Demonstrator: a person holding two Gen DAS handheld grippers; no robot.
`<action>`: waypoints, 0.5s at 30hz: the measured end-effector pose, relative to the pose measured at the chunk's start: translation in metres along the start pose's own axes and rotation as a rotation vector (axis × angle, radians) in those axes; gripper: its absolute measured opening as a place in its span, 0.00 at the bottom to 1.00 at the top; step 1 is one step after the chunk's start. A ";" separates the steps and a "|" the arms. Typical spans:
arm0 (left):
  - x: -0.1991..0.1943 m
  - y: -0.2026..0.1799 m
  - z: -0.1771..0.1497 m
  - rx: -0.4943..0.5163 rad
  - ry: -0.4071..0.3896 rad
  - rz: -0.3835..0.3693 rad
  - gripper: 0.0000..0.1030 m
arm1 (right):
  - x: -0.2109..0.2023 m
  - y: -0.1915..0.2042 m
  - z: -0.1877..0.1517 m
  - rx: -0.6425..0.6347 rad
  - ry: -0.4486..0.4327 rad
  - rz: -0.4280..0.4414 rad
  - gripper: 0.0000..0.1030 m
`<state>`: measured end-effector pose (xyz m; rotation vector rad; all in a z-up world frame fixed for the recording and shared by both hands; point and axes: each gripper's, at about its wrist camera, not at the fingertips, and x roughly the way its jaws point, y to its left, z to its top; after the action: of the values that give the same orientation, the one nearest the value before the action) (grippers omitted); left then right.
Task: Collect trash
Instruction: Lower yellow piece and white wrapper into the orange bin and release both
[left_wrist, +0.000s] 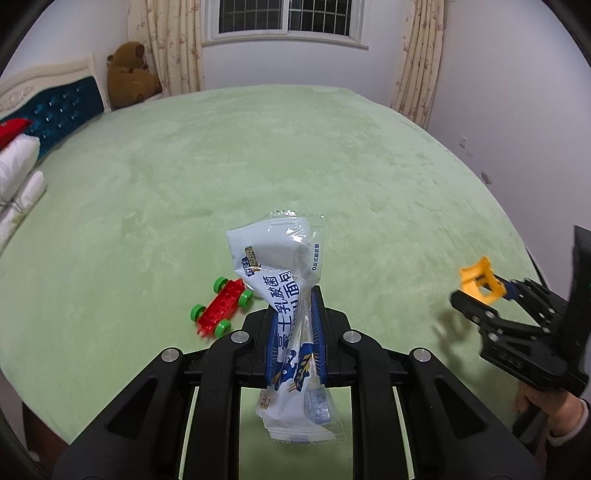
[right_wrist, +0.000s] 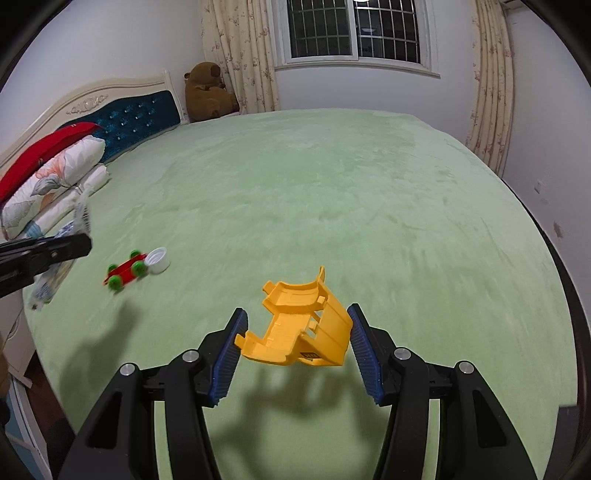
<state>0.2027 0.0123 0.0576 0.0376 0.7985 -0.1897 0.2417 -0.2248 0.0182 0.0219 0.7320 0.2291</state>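
Your left gripper is clamped on the white-and-blue snack wrapper, which stands up out of the blue pads and hangs down below them, clear of the green blanket. Your right gripper has its fingers set apart, closed on the yellow plastic piece, whose ends meet both blue pads.

Only the right wrist view shows the white bottle cap, lying on the blanket at ten o'clock and touching the red toy chassis with green wheels. In the left wrist view that chassis sits just beside the wrapper at nine o'clock, and the cap is hidden. The left view alone shows your hand under the right gripper at three o'clock; the right view catches the left gripper at nine o'clock.

The blanket lies open from the centre up to twelve o'clock. The stacked pillows and the headboard close off ten o'clock, the brown teddy bear sits at eleven, and curtains and the wall bound one to three o'clock. The bed's near edge falls away at seven o'clock.
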 end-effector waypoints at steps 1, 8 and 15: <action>-0.005 -0.005 -0.004 0.013 -0.013 0.010 0.15 | -0.006 0.000 -0.005 0.006 -0.005 0.007 0.53; -0.031 -0.032 -0.030 0.069 -0.076 0.049 0.15 | -0.055 0.003 -0.044 0.040 -0.023 0.068 0.53; -0.049 -0.057 -0.069 0.113 -0.076 0.022 0.15 | -0.099 0.000 -0.085 0.062 -0.020 0.118 0.53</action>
<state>0.1105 -0.0287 0.0468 0.1450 0.7104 -0.2142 0.1138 -0.2509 0.0207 0.1263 0.7187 0.3189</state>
